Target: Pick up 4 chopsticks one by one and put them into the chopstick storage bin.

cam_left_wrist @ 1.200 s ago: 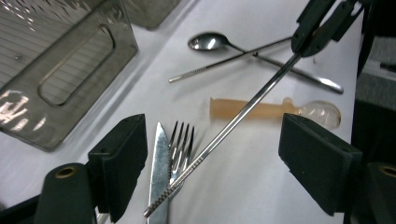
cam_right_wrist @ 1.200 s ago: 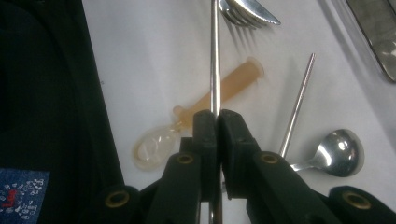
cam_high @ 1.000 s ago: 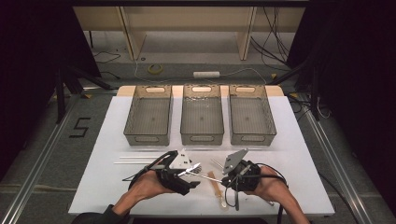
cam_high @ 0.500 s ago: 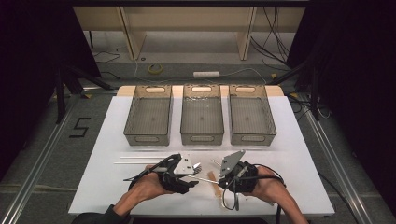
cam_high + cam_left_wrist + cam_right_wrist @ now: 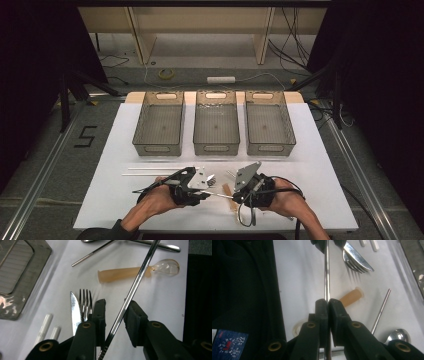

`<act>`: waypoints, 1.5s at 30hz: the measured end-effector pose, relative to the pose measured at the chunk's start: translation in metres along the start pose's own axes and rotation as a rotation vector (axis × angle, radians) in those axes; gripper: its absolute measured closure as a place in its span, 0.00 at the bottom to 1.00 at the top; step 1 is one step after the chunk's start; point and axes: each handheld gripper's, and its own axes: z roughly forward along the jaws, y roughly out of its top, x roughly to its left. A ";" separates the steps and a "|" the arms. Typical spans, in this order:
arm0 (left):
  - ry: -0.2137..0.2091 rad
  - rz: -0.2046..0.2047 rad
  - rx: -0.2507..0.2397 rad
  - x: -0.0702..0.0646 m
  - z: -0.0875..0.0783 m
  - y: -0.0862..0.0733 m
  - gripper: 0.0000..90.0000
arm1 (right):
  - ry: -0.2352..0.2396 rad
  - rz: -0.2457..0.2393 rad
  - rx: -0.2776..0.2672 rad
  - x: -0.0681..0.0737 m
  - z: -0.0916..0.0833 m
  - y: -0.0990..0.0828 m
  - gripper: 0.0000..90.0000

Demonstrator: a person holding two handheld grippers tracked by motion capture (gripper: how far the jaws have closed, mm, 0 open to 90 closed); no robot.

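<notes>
Steel rod (image 5: 135,287), clamped by right tongs (image 5: 327,305), is being handed over; left tongs (image 5: 115,312) have just been closing around it, one pad (image 5: 133,315) touching; a full pinch is needed next.

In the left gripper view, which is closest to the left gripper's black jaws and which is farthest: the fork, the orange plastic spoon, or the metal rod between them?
1. Metal rod: between the jaws.
2. Fork: just left of them.
3. Orange plastic spoon: farther up the table.

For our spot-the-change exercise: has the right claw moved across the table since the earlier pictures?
No. The right claw stays below the gap between the middle tray and the right tray, shut on the metal rod.
</notes>
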 end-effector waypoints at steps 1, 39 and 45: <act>0.001 0.006 -0.004 -0.001 0.000 0.000 0.80 | 0.002 -0.004 -0.002 0.000 0.000 0.000 0.95; 0.068 -0.256 -0.062 0.036 -0.026 -0.021 0.95 | -0.151 0.320 -0.321 -0.028 -0.026 -0.042 0.42; 0.110 -0.303 -0.095 0.045 -0.034 -0.026 0.95 | -0.171 0.358 -0.319 -0.027 -0.021 -0.054 0.41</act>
